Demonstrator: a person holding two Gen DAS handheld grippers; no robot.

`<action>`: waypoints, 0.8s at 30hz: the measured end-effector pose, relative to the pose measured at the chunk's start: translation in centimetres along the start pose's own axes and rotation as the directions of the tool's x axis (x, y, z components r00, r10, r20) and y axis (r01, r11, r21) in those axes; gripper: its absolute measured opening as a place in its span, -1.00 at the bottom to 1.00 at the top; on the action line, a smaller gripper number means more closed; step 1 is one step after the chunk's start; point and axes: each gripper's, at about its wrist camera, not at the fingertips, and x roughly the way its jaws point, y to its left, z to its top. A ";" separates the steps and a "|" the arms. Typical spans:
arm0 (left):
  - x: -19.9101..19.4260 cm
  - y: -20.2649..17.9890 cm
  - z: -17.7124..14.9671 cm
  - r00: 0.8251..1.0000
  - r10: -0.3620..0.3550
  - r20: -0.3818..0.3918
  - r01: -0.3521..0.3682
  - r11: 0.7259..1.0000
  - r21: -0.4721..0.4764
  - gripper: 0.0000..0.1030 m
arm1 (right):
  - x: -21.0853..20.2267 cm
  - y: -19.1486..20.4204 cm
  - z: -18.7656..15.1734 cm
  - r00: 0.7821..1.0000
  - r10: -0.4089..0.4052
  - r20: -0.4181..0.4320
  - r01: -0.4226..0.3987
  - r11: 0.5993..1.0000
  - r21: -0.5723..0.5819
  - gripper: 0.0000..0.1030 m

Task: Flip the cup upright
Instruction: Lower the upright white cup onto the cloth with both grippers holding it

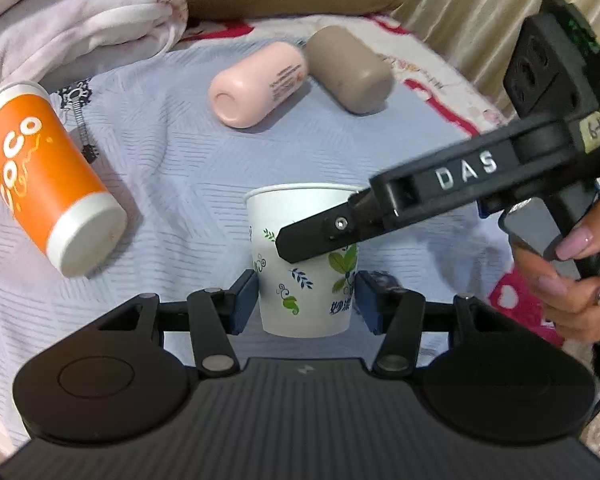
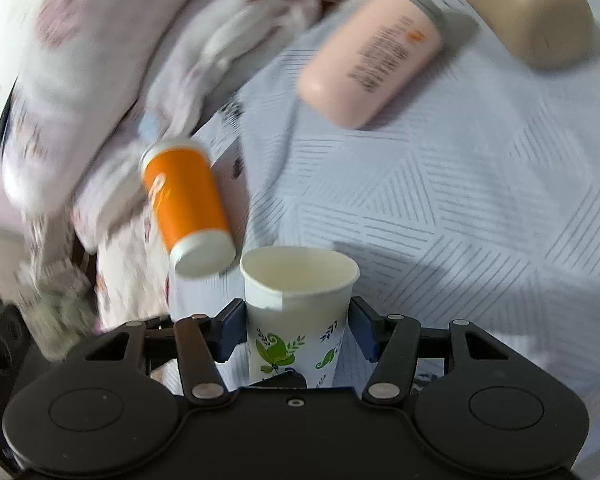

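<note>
Bed (image 1: 188,168) (lilac sheet): orange cup (image 1: 48,184), pink bottle (image 1: 256,84), taupe bottle (image 1: 350,68).

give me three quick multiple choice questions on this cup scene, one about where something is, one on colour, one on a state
1. Where does the orange cup lie relative to the white floral cup in the left wrist view?
A. to its left
B. to its right
C. inside it

2. What colour is the bottle lying next to the taupe bottle?
A. green
B. pale pink
C. black

3. How is the white floral cup oriented?
A. on its side
C. mouth down
B. upright, mouth up

Answers:
1. A: it lies on the blue bedsheet at the left of that view.
2. B: its body is pale pink with printed text.
3. B: the right wrist view looks into its open rim, while the left gripper and right gripper have a finger at each side of it.
</note>
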 end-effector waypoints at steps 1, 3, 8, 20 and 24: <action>-0.3 -0.4 -0.4 1.000 -0.003 0.026 0.003 1.000 0.010 0.01 | -0.6 0.5 -0.4 1.000 -0.014 0.012 0.015 0.999 -0.050 0.18; -0.7 -1.4 -1.0 0.997 0.023 0.076 -0.027 0.998 0.059 0.01 | -1.6 1.4 -1.2 0.998 -0.033 0.054 0.040 0.990 -0.134 0.17; -1.2 -2.4 -1.4 0.982 0.080 0.173 -0.096 0.992 0.086 0.01 | -2.5 3.7 -2.4 0.977 -0.072 0.199 0.131 0.945 -0.300 0.17; -0.4 -2.8 -3.3 0.911 0.168 0.376 -0.245 0.955 0.166 0.00 | -2.6 5.2 -3.6 0.931 -0.008 0.365 0.246 0.754 -0.610 0.17; 0.8 -3.2 -3.4 0.896 0.206 0.394 -0.299 0.934 0.193 0.00 | -2.3 4.9 -3.6 0.921 0.004 0.390 0.272 0.709 -0.650 0.18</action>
